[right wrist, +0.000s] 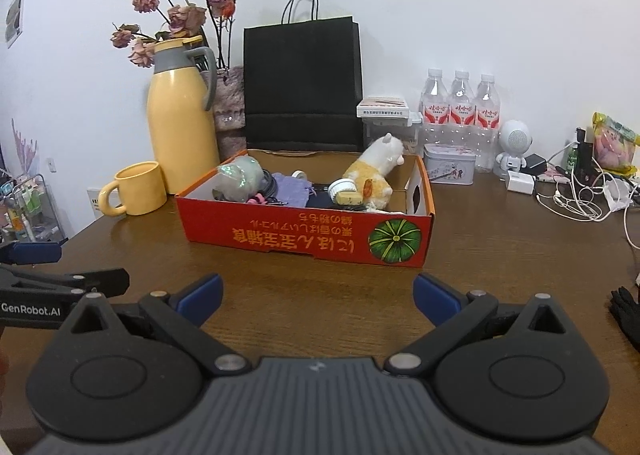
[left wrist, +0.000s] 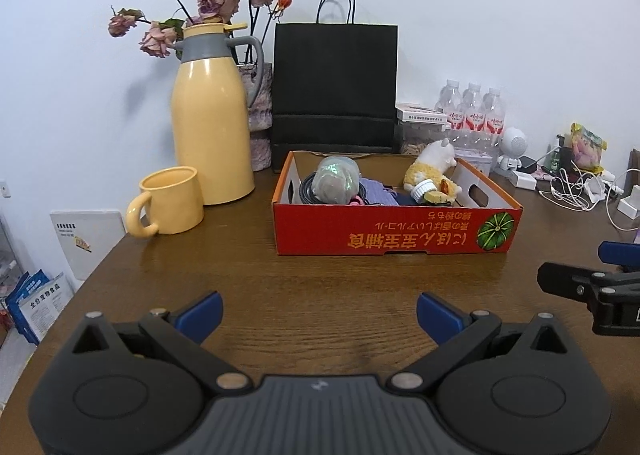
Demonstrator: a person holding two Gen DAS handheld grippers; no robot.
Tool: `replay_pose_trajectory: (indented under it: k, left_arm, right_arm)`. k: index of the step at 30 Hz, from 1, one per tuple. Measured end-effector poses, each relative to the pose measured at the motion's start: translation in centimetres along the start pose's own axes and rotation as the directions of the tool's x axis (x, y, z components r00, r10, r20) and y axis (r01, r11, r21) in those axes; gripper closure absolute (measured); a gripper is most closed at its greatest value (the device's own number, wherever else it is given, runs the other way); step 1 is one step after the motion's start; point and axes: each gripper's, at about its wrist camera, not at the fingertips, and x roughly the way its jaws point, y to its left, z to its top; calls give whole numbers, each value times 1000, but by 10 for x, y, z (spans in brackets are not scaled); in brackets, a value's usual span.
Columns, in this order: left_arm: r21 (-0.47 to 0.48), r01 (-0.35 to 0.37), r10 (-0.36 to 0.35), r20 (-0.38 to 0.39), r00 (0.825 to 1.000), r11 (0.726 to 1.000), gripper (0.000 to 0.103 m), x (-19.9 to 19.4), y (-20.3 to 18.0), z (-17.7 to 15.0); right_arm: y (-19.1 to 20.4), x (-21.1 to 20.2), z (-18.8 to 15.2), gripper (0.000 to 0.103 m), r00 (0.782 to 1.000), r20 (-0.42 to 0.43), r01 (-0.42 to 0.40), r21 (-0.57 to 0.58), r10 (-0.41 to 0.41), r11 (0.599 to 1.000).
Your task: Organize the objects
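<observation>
- Blue-padded fingers of the left gripper [left wrist: 319, 313] stand wide apart over bare wood at the near edge of the table [left wrist: 320, 279], holding nothing.
- Beside it, the right gripper [right wrist: 316, 297] is likewise spread and empty; both point toward the red cardboard box [right wrist: 280, 239], which judging by the aim is the place things are gathered.
- Inside the box lie a plush alpaca [right wrist: 374, 167] leaning against the right wall, a shiny wrapped bundle [right wrist: 236, 179] at the left end, a purple cloth pouch [right wrist: 290, 187], a coil of black cable [left wrist: 306, 189] and a white-capped jar [right wrist: 342, 187], packed close together.
- Left of the box, a yellow mug [right wrist: 138, 189] stands just beside a tall yellow thermos jug [right wrist: 182, 123], a matching pair kept together; dried roses [right wrist: 176, 15] rise behind them.
- A black paper bag [right wrist: 302, 83] stands upright against the wall directly behind the box.
- To the right, three water bottles [right wrist: 460, 103], a small tin [right wrist: 450, 163], a white speaker figure [right wrist: 514, 147], tangled white cables [right wrist: 580, 195] and a snack packet [right wrist: 614, 143] stay loose on the tabletop, well apart from the box.
- With small items already boxed and both grippers free, the scene fits either a sorting under way, with the right-hand clutter to come, or a finished one that never concerned that clutter; the pictures do not settle which.
</observation>
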Motion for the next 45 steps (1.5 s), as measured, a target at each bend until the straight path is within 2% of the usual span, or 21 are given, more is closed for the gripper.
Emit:
replay_pose_trajectory:
  k: [45]
  left_arm:
    - [-7, 10, -10, -4, 1000, 1000, 0, -6, -2, -6]
  right_arm:
    - [2, -5, -6, 0, 1000, 1, 10, 0, -10, 1000]
